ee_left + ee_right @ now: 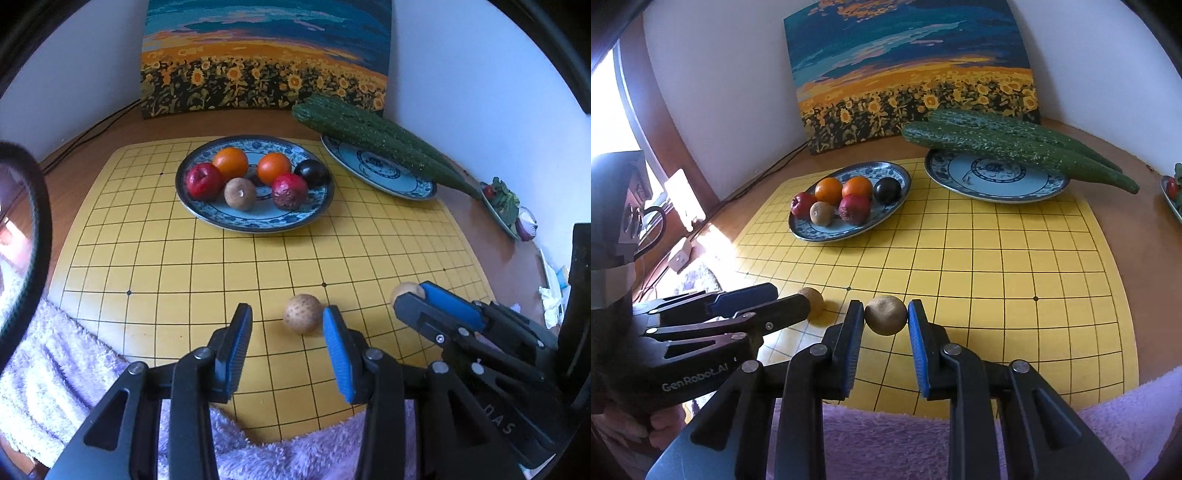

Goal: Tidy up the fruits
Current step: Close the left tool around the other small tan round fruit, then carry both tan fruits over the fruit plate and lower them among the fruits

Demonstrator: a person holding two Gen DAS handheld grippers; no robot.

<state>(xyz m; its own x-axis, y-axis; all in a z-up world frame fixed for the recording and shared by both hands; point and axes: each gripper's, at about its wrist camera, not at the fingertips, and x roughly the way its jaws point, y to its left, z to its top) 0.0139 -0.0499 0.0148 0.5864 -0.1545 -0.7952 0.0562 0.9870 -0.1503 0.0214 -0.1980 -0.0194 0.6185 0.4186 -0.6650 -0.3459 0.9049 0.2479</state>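
Both wrist cameras looked forward and slightly down along their fingers from low over the near edge of the yellow grid board (221,258), close to it. Each view shared the fruit plate (897,173), the cucumbers (369,129) and the sunflower painting (916,74).

Glazed, glossy ceramic fruit plate (207,218) sits on a smooth matt yellow grid board (184,273); beyond it, bumpy-skinned cucumbers (373,138). Nearer than the plate: fluffy lilac towel (55,354) (terry cloth), rough brown fruit (303,314).

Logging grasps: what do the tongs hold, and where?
Right tongs grip a brown kiwi at its sides. Left tongs are open, holding nothing.
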